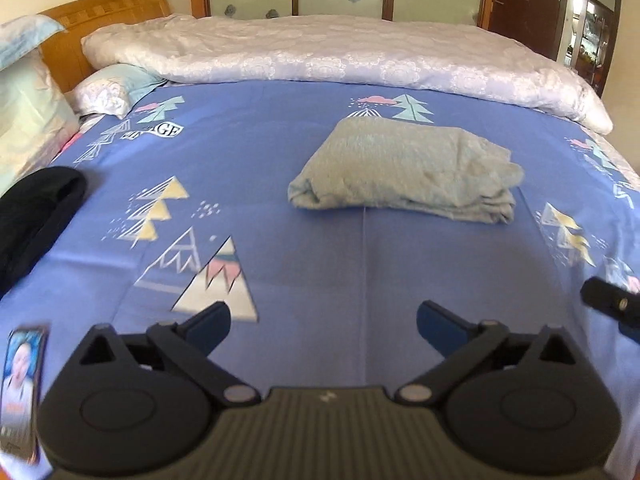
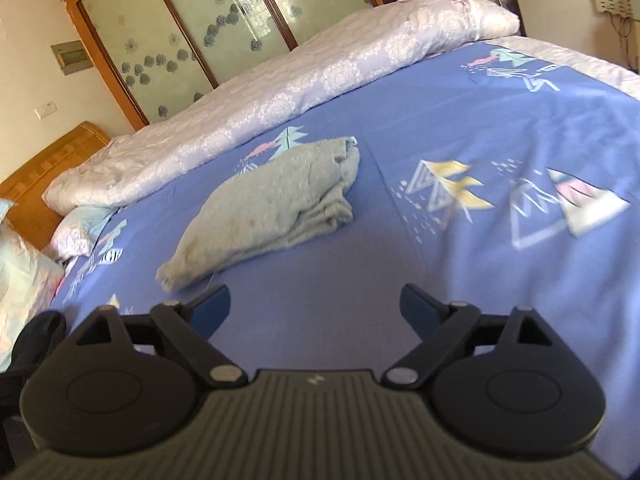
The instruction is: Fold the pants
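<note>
The pale grey-green pants (image 1: 404, 170) lie folded in a compact bundle on the blue patterned bed sheet (image 1: 280, 152). They also show in the right wrist view (image 2: 272, 200), left of centre. My left gripper (image 1: 323, 322) is open and empty, held above the sheet well short of the pants. My right gripper (image 2: 316, 307) is open and empty, also short of the pants, which lie ahead and to its left. Part of the right gripper (image 1: 612, 308) shows at the right edge of the left wrist view.
A rolled white quilt (image 1: 340, 56) lies along the far side of the bed. Pillows (image 1: 24, 104) and a wooden headboard (image 1: 104, 12) are at the left. A black garment (image 1: 36, 208) and a phone (image 1: 22, 384) lie at the left near edge.
</note>
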